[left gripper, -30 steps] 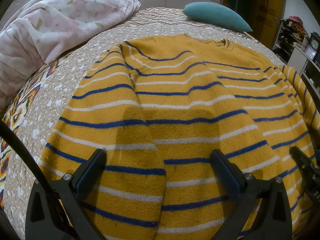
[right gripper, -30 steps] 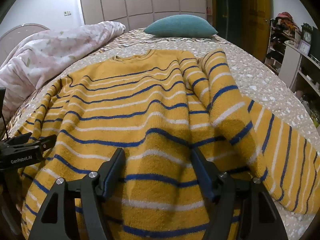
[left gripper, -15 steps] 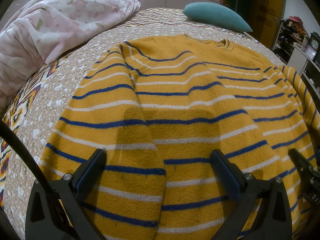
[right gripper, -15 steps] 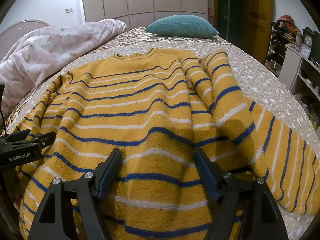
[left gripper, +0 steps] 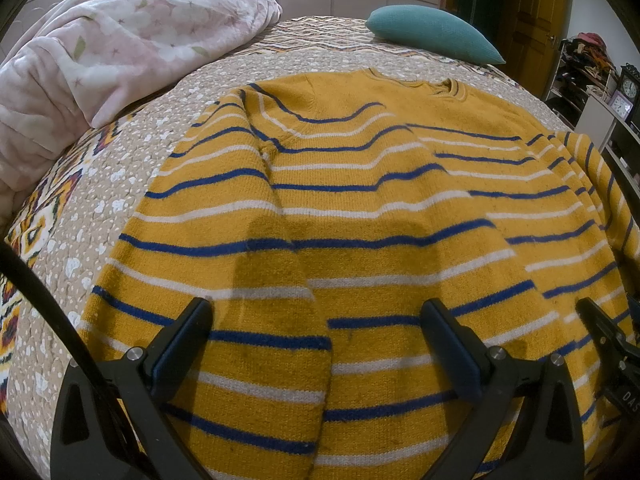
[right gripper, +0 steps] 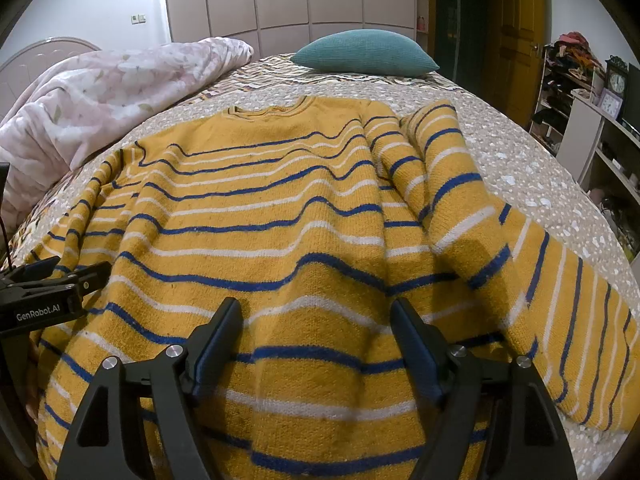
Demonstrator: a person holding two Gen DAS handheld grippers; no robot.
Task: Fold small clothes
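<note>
A yellow sweater (left gripper: pixel 360 200) with blue and white stripes lies flat on the bed, collar at the far end. Its left sleeve (left gripper: pixel 240 280) is folded in over the body. The right sleeve (right gripper: pixel 560 300) lies out to the right on the bedspread. My left gripper (left gripper: pixel 316 308) hovers open above the hem end, with only flat knit beneath it. My right gripper (right gripper: pixel 316 306) is also open over the lower body of the sweater (right gripper: pixel 260 220), its jaws wide and gripping nothing. In the right wrist view the left gripper (right gripper: pixel 52 280) shows at the left edge.
A pink flowered duvet (left gripper: pixel 120 52) is heaped at the far left of the bed. A teal cushion (right gripper: pixel 364 54) lies beyond the collar. Shelves with clocks (right gripper: pixel 612 92) stand off the bed's right side. The patterned bedspread (right gripper: pixel 520 160) shows right of the sweater.
The right gripper's jaws have spread a little wider. The left gripper and the sweater look the same.
</note>
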